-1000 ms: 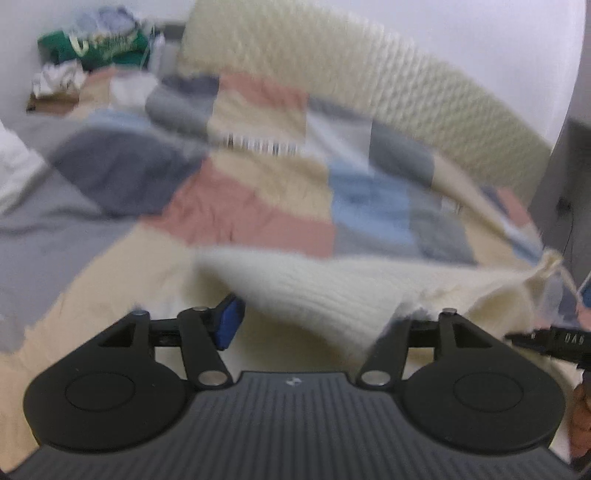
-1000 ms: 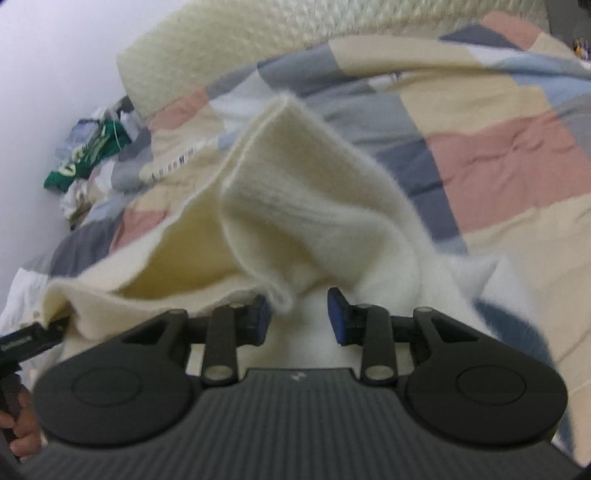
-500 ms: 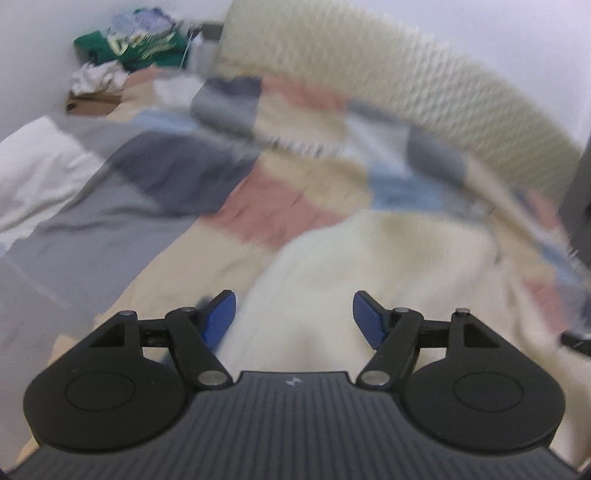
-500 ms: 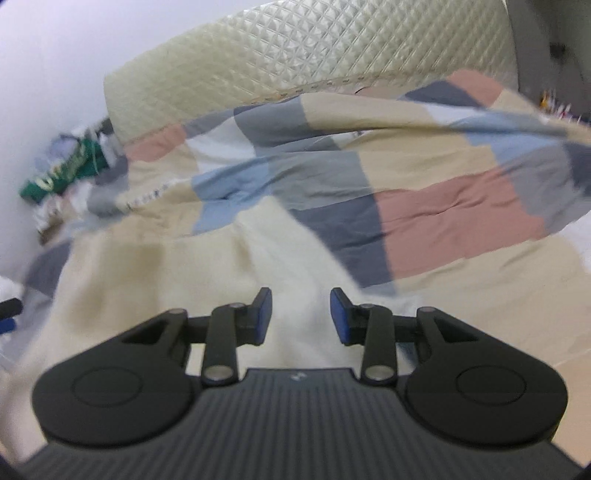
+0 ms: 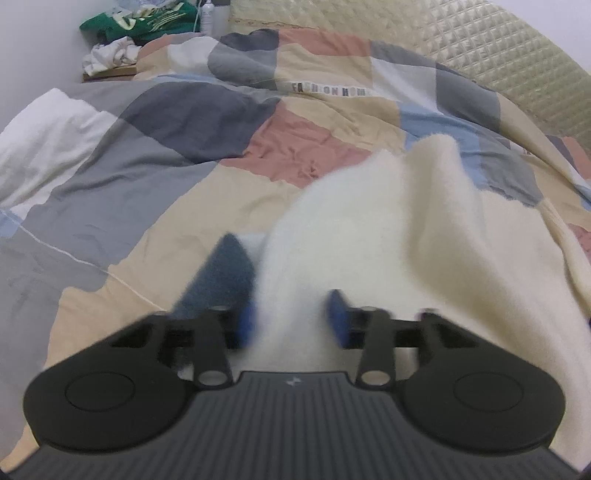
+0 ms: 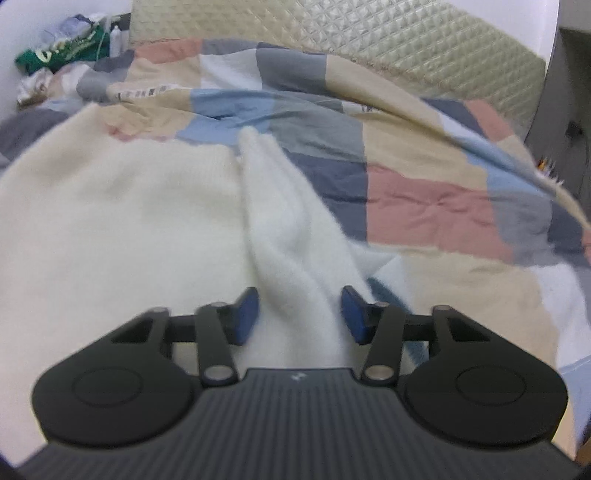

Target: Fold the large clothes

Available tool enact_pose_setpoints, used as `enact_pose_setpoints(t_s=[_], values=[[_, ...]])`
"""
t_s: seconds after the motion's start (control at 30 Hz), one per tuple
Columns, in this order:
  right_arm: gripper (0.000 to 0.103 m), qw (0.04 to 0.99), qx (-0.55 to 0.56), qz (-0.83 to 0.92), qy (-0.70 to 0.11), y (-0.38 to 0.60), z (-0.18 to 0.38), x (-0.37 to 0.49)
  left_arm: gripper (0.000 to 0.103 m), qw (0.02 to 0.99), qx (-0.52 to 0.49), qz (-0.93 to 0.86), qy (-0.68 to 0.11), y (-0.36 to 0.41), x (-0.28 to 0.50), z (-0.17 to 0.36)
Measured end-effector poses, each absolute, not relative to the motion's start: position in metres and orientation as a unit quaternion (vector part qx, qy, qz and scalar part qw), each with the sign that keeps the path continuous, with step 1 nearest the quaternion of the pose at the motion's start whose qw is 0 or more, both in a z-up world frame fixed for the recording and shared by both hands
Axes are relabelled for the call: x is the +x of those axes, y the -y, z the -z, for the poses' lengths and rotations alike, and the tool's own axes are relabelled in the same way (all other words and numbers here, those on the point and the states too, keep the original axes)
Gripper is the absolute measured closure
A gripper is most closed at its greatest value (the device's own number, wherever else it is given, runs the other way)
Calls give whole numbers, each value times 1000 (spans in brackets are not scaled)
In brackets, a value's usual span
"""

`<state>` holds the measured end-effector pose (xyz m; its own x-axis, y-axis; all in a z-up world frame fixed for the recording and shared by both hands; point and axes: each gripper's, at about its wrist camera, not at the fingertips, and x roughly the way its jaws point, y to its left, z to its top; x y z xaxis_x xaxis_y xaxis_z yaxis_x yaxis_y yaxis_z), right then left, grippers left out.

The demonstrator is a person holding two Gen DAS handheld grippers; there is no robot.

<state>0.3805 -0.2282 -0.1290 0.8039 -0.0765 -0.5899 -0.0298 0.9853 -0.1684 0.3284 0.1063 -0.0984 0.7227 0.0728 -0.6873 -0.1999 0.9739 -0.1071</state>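
The folding looks barely begun. The cream sweater [image 6: 122,221] lies spread over the patchwork quilt [image 6: 436,206] on the bed, its body mostly flat and smooth, with no neat crease or stacked layer to be seen. So the real folds, and any final squaring up, seem to be left to do.

Both claws have just been closing, each with a ridge of the knit between its blue pads. In the left wrist view, the left claw [image 5: 291,321] has a raised fold of sweater running up between the pads; motion blur hides whether they press on it yet. In the right wrist view, the right claw [image 6: 299,314] straddles a bunched strip, probably a sleeve, and the cloth fills the gap from pad to pad, so it looks clamped on the sweater.

The sweater is thick, fuzzy and soft, off-white to cream, with a dark blue patch [image 5: 225,273] showing at its edge beside the left claw. Other clothes [image 5: 136,22] sit piled in the far corner.
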Motion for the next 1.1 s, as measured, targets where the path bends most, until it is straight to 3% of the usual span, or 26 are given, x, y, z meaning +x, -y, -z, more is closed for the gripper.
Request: enact_pose_setpoints(t_s=[0.1,0.37,0.67,0.83,0.93,1.1], values=[[88,955,-44,26,-294,240,118,378,88,929,-111,-73,-345,-113,325,91],[92,961,93,86,-246,286,88,349,89,940,-155,-60,-297,-118,315,74],[91,916,225,90,-319,325,129,360,88,928,-148,-76,-334,-116,324,93],[88,921,210,82,-318,317,133,362,85,927,-137,-77,-340,-114,326,99],[85,923,210,76,-315,315,125,353,73,932,-128,-76,-331,-112,320,94],[65,935,173,66,-301,302,103,331,60,944,-106,-63,-306,-102,290,69]])
